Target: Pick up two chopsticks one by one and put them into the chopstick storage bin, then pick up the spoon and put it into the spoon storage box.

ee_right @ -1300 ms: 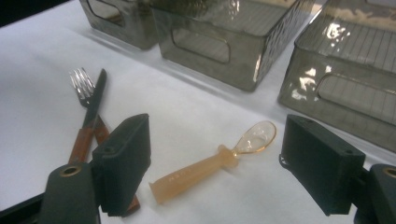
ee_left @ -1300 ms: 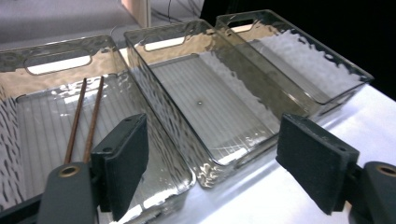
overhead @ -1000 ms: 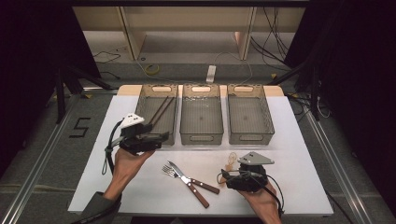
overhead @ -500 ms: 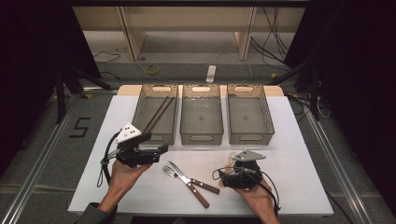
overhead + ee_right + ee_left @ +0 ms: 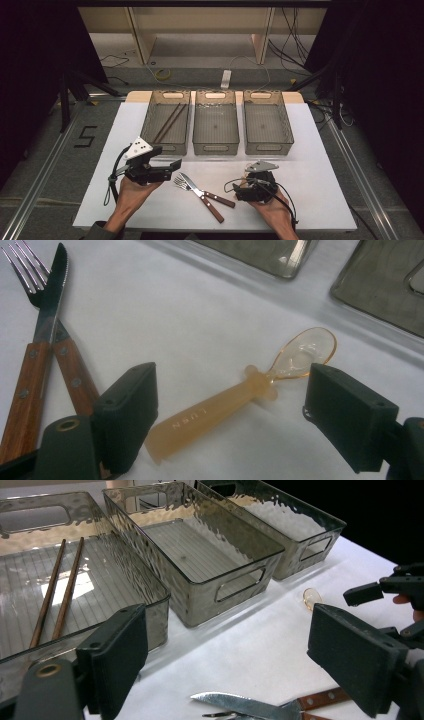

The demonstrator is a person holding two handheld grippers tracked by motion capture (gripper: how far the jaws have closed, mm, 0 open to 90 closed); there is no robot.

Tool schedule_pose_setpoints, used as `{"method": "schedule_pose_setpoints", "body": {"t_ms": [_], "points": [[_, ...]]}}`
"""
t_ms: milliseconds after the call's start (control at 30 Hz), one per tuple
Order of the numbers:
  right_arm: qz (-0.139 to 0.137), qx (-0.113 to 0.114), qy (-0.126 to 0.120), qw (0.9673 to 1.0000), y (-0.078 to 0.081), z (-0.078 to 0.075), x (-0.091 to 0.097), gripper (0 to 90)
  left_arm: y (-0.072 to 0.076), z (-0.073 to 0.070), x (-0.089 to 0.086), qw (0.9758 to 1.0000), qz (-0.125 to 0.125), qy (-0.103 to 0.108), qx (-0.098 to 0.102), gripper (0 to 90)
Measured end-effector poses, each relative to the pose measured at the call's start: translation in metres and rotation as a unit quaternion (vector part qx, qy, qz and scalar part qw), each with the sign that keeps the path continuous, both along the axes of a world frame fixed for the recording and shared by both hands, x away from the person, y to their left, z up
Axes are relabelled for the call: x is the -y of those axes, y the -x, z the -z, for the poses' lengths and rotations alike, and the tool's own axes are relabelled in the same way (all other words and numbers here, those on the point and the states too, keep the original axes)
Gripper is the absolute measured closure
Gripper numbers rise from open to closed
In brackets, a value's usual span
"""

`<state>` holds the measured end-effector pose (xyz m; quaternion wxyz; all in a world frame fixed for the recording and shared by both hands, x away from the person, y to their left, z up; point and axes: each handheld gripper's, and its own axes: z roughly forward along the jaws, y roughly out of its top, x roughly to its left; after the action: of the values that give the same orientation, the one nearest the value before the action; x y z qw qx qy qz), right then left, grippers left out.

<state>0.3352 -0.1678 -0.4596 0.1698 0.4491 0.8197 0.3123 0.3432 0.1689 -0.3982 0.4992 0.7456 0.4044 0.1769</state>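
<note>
Since the earlier frames, my left gripper has drawn back from the left bin toward the near side of the table, and its jaws have just been opening; they now stand wide with nothing between them. Two chopsticks lie in that left bin. The middle bin and the right bin hold nothing that I can see.

Knife and fork lie crossed on the white mat, between the two grippers. Both have wooden, riveted handles. I judge them stiff and moderately heavy; the handle is the safe place to grip, not the serrated blade or tines.

On the right, my right gripper hovers over the spoon, jaws released and straddling it without pressing. The spoon lies flat on the mat, just in front of the right bin. It is translucent amber plastic; I judge it light, rigid and somewhat slippery, with a thin bowl that could flex or crack. Recommended grip point: the thick flat handle, across its width, near the flared collar below the bowl.
</note>
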Motion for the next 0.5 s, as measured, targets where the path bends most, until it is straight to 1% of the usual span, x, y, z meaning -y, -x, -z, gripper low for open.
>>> {"method": "schedule_pose_setpoints", "body": {"t_ms": [233,333,400,433,500], "points": [[0.002,-0.012,0.009,0.9999,-0.002,0.003,-0.004,21.3,0.006,0.001,-0.001,1.0,0.002,0.002,0.002,15.9],[0.002,-0.017,0.021,0.9996,-0.004,0.006,-0.007,21.4,0.006,0.002,0.0,1.0,0.005,-0.002,-0.001,15.9],[0.003,-0.021,0.029,0.9994,-0.005,0.008,-0.008,21.4,0.006,0.003,0.0,1.0,0.006,-0.001,-0.003,15.9],[0.003,-0.021,0.036,0.9991,-0.006,0.01,-0.008,21.5,0.006,0.003,0.0,1.0,0.005,-0.001,-0.002,15.9],[0.005,-0.024,0.043,0.9988,-0.007,0.012,-0.008,21.8,0.008,0.003,0.001,1.0,0.005,-0.006,0.002,16.0]]}}
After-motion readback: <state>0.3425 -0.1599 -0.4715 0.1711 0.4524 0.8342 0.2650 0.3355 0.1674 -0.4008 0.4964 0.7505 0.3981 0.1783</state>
